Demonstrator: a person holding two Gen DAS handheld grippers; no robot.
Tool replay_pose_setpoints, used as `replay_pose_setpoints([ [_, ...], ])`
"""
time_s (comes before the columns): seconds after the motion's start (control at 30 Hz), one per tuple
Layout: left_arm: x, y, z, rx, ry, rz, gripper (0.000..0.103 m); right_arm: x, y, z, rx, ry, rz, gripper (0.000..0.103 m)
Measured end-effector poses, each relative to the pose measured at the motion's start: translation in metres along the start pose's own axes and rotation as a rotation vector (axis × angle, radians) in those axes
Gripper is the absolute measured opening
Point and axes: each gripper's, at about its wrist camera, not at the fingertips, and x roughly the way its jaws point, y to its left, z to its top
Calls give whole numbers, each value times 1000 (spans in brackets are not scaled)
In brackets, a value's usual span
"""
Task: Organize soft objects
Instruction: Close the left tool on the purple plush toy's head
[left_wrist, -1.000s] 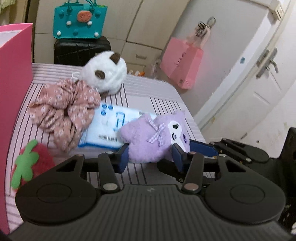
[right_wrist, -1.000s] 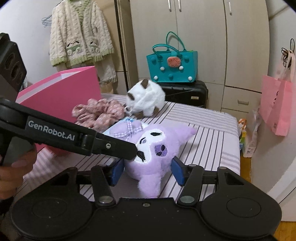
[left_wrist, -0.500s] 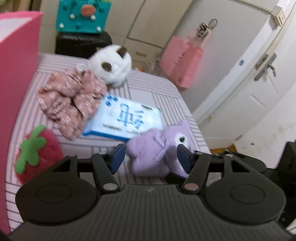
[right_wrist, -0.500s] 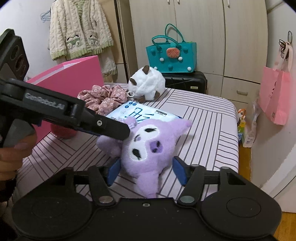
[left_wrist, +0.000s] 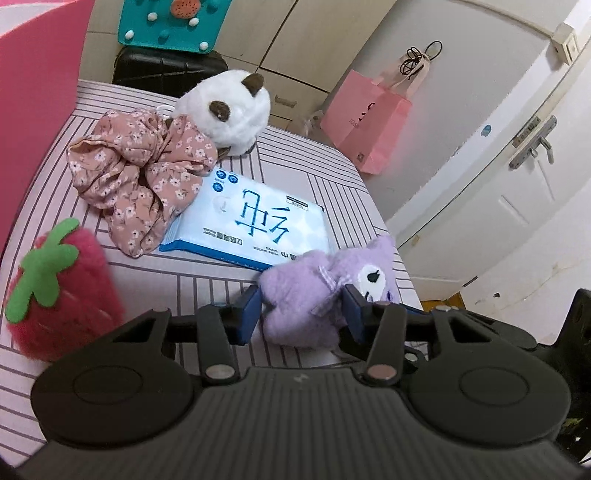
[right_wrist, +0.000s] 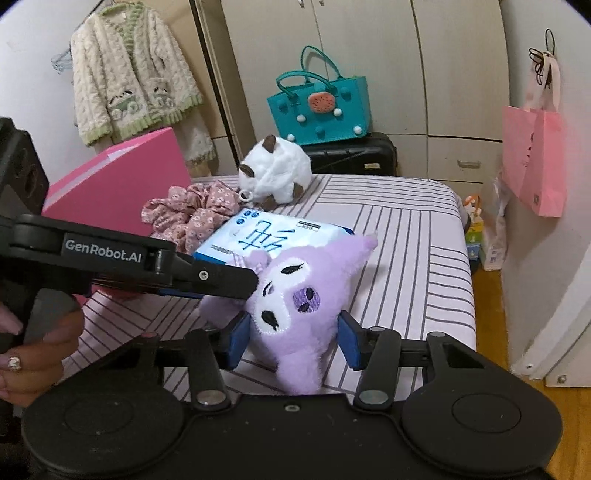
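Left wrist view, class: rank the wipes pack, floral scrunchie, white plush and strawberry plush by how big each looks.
1. Wipes pack and scrunchie: too alike to separate.
2. Strawberry plush: nearest the camera, so it may look bigger than it is.
3. White plush: farthest back.

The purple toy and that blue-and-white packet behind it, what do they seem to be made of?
The purple toy looks like fuzzy plush fabric: a matte, fluffy pile with stitched eyes. The blue-and-white packet looks like thin, smooth plastic film: it is printed, slightly glossy and gently puffed. What it holds I cannot tell.
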Motion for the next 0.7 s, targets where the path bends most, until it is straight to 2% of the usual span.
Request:
replay_pose_setpoints([
  [0.13,-2,-6,-4,13,-15,2,39,-1,5,0,-6,8,-30,55],
  [0.33,-14,-22,-10,107,-19,7,38,-11,13,1,-23,33,-64,57],
  [0.47,-23,-28,-14,147,-4,1,38,-20,20,0,-31,47,-76,59],
  [0.7,-53,-37,-22,191,-24,-6,38,-42,38,2,-56,47,-73,60],
])
